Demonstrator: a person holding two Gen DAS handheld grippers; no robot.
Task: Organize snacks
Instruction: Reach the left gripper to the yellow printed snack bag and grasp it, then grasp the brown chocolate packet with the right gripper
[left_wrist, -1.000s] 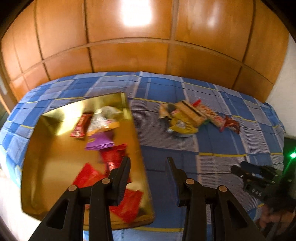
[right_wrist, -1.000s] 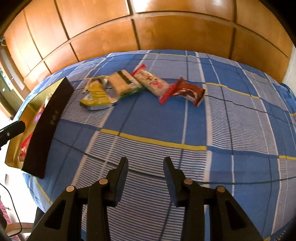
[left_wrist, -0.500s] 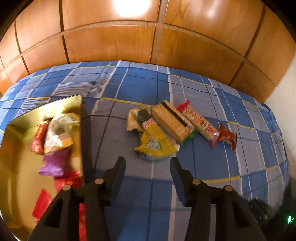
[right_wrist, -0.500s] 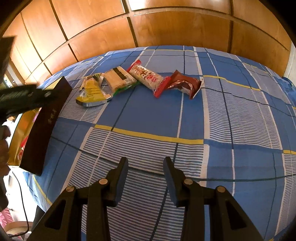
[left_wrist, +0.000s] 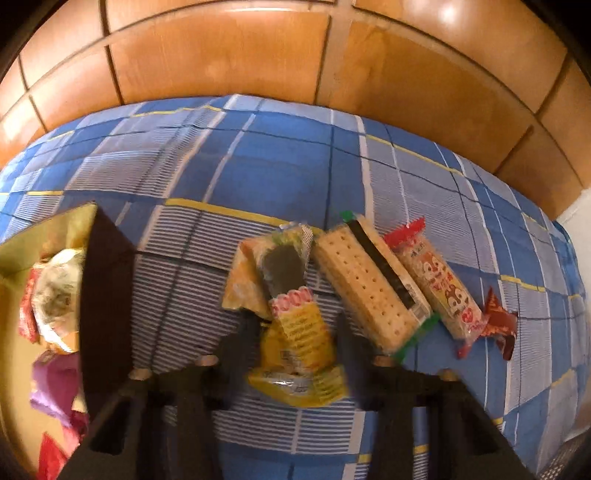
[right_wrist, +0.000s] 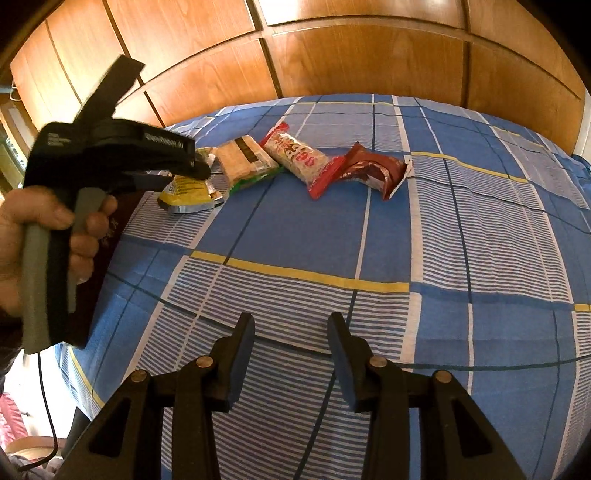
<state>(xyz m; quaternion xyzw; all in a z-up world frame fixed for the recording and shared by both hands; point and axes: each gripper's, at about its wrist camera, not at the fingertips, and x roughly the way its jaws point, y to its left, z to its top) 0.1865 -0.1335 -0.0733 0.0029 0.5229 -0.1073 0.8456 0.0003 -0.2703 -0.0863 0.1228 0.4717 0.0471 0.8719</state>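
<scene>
Two views. Left wrist view: left gripper (left_wrist: 295, 343), jaws wide, straddles the yellow snack packet (left_wrist: 297, 354) right of the gold tray (left_wrist: 22, 236), apparently poised to grasp. Right wrist view: right gripper (right_wrist: 291, 347) hovers open and empty over near bedspread (right_wrist: 461, 240), far from the snacks.

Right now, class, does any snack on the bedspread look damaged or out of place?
Yes: the dark red wrapper at the right end of the row looks torn open and crumpled, while the cracker pack beside the others lies flat and sealed.
</scene>
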